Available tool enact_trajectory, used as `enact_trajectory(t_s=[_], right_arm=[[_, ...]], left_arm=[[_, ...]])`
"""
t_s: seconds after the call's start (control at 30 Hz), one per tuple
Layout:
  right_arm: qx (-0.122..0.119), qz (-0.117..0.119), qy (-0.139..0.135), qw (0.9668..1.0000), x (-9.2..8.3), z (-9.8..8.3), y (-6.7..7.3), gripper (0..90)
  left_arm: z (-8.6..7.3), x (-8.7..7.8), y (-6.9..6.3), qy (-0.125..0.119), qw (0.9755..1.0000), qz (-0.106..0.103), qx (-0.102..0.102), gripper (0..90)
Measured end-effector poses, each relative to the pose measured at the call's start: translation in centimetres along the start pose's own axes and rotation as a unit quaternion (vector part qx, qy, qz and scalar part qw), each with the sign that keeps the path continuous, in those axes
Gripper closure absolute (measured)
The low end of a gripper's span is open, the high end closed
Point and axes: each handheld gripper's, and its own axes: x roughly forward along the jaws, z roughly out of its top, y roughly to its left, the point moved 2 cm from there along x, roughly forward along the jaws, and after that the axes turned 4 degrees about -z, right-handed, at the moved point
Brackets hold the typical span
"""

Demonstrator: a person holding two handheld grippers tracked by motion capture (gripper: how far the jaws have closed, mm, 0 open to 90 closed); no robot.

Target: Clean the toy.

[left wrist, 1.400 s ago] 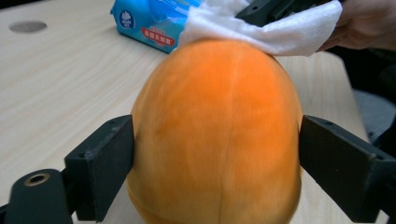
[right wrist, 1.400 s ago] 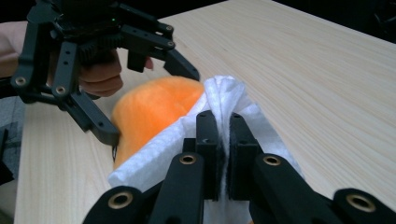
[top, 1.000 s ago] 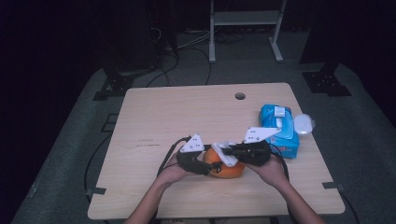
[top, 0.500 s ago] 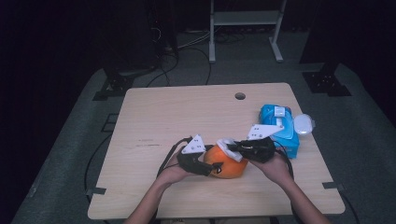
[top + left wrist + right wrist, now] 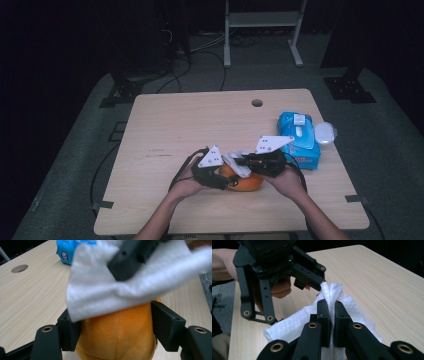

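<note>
Step in hand: wiping. The left claw (image 5: 110,340) clamps the orange plush toy (image 5: 117,335) at the near middle of the worktop (image 5: 200,120). The right claw (image 5: 331,322), closed on a white wipe (image 5: 287,327), rests on the toy's top. Next: stroke the wipe across while the toy is kept steady. The blue wipes pack (image 5: 300,140) lies clear, far right.

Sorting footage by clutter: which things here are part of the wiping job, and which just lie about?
In use:
- orange plush toy, clamped by left gripper
- white wipe, pinched by right gripper

Lying about:
- blue wipes pack
- its white lid
</note>
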Motion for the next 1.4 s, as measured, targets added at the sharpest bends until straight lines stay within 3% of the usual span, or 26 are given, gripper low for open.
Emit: enact_trajectory(t_s=[0.27,0.4,0.47,0.57,0.63,0.77,1.03,1.23,1.4], right_arm=[[0.056,-0.027,0.006,0.9980,-1.5,-2.7,-2.7,84.8],[0.066,-0.027,0.005,0.9974,-2.2,-3.9,-2.5,84.8],[0.064,-0.025,0.002,0.9976,-2.4,-4.1,-2.2,84.8],[0.060,-0.021,-0.002,0.9980,-2.5,-4.3,-1.6,84.8],[0.056,-0.021,-0.002,0.9982,-2.6,-4.2,-1.2,84.8],[0.048,-0.021,-0.002,0.9986,-2.5,-3.7,-0.7,84.7],[0.035,0.012,-0.021,0.9991,-1.0,-1.8,0.5,84.7],[0.045,-0.004,-0.016,0.9988,-1.3,-2.4,-0.7,84.7],[0.079,-0.008,-0.015,0.9967,-2.4,-4.4,-1.5,84.7]], left_arm=[[-2.1,-1.0,0.3,-0.003,0.9998,-0.010,-0.014,30.7],[-2.6,-1.3,0.3,-0.009,0.9993,-0.028,-0.023,25.2],[-2.4,-1.4,0.4,-0.024,0.9977,-0.046,-0.044,17.8],[-2.0,-1.4,0.8,-0.037,0.9960,-0.047,-0.066,13.0],[-1.8,-1.1,0.8,-0.029,0.9964,-0.048,-0.064,13.1],[-1.2,-0.9,0.3,-0.014,0.9984,-0.040,-0.036,22.2],[-0.7,-0.7,-0.9,0.000,0.9992,-0.035,0.020,26.0],[-1.7,-1.2,-0.8,-0.009,0.9993,-0.036,0.003,27.9],[-2.5,-1.6,-0.2,-0.013,0.9989,-0.041,-0.020,27.9]])
